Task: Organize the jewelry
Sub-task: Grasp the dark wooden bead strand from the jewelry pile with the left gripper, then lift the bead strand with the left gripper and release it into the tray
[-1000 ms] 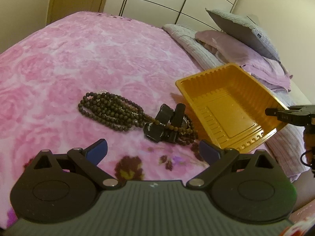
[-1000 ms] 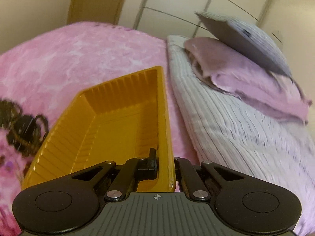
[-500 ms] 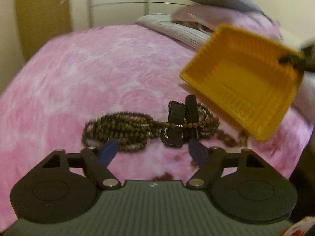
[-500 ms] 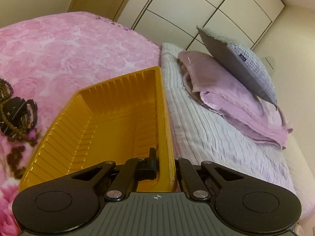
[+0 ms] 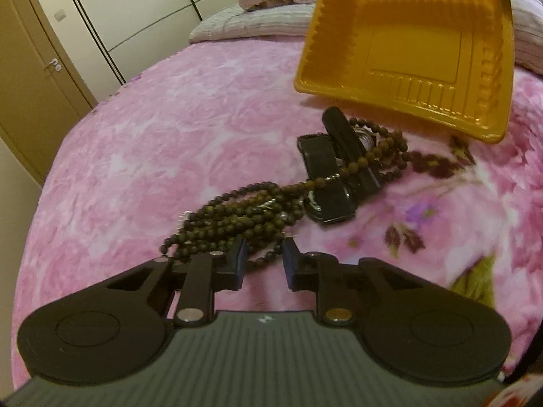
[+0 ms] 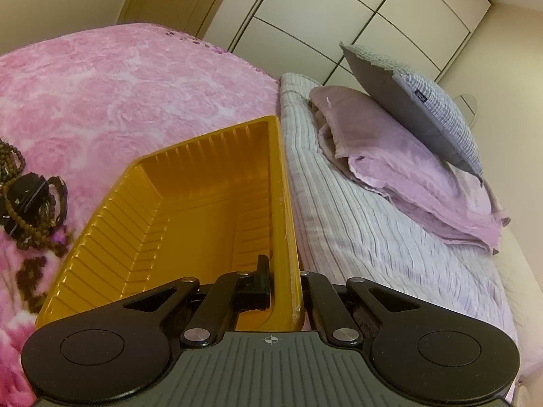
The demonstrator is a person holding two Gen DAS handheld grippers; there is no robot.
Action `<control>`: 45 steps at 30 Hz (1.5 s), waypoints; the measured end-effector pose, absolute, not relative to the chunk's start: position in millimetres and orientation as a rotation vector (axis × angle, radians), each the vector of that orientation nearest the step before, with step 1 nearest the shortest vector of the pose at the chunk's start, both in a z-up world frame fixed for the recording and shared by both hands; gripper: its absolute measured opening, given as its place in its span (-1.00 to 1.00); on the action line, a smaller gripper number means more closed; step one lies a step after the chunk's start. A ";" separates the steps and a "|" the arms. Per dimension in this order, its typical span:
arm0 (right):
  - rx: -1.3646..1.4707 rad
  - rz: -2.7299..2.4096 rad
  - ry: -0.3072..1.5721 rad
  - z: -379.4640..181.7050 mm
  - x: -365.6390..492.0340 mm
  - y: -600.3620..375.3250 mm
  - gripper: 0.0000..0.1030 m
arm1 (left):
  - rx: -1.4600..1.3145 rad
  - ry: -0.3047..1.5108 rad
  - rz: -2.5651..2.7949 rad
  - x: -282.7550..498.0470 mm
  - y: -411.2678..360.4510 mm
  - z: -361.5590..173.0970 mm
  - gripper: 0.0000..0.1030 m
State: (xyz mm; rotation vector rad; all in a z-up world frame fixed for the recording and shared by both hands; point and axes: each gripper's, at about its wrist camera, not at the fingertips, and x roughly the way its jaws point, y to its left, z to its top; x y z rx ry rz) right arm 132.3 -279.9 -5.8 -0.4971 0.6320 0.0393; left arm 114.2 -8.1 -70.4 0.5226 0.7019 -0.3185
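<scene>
Your left gripper [image 5: 261, 257] is closing around the beads [image 5: 237, 217] on the pink blanket [image 5: 169, 118]. Your right gripper [image 6: 285, 281] clamps the yellow tray [image 6: 203, 203]; wardrobe [image 6: 356, 10] beyond.

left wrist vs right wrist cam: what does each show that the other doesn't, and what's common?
Left wrist only: the left tongs closing around the near strands of the bead necklace, most of which lies out of the right view, and the full tray floor.

Right wrist only: the right tongs shut on the tray's side wall, the grey pillow, and the striped sheet.

Both: the yellow tray, empty and tilted, the black watch tangled in beads, the pink blanket, wardrobe doors.
</scene>
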 end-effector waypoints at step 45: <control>-0.511 0.036 0.595 0.5 132.3 -273.4 -0.94 | 0.799 0.176 -0.299 106.2 2.3 262.5 -0.88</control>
